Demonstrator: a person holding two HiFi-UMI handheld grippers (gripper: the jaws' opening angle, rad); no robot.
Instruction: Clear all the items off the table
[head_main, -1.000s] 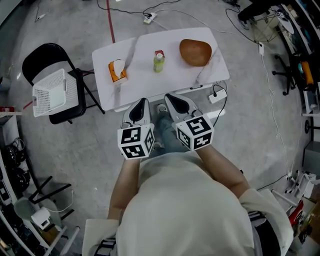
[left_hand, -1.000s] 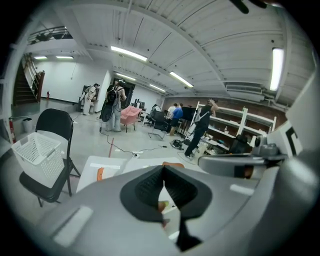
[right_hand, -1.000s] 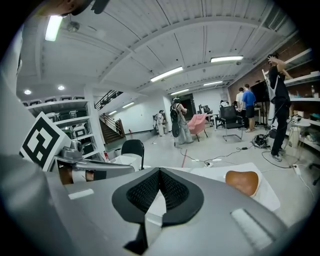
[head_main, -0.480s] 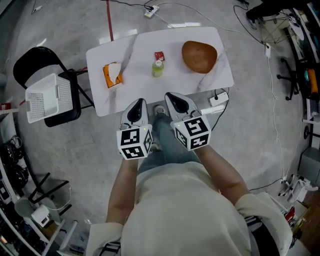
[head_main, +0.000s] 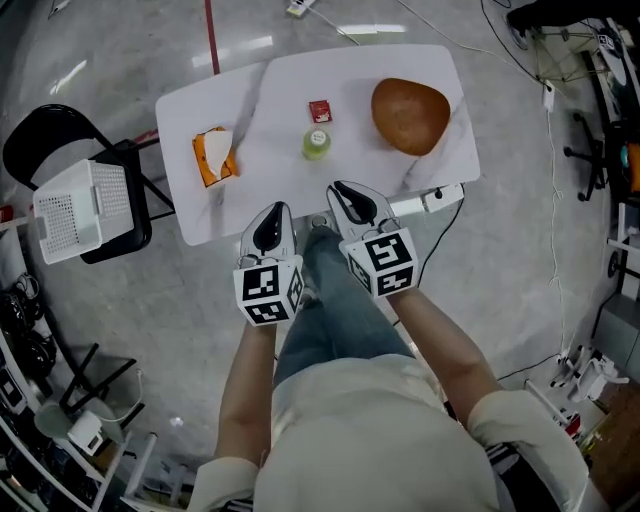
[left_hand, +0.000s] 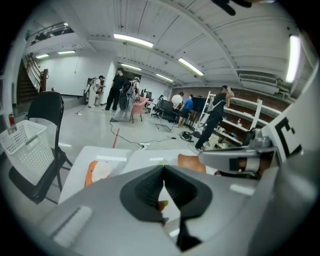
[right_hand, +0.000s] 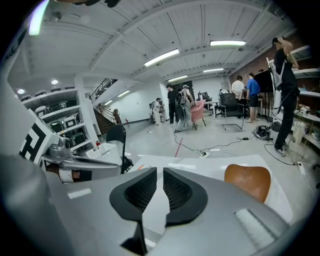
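Note:
A white table (head_main: 280, 90) carries an orange tissue box (head_main: 213, 156), a green bottle (head_main: 316, 144), a small red packet (head_main: 320, 110) and a brown bowl (head_main: 411, 114). My left gripper (head_main: 274, 210) hangs at the table's near edge, below the space between box and bottle, shut and empty (left_hand: 163, 170). My right gripper (head_main: 344, 190) is beside it, just short of the bottle. Its jaws (right_hand: 160, 172) have just been opening and stand a narrow slit apart with nothing between them. The bowl (right_hand: 248, 181) shows ahead to the right in the right gripper view.
A white perforated basket (head_main: 68, 210) rests on a black folding chair (head_main: 110, 190) left of the table. Cables and a power strip (head_main: 440, 197) lie on the grey floor around it. Shelving and several people stand far behind in the gripper views.
Both grippers have moved forward and down toward the table's near edge. The table now sits closer beneath them in the head view.

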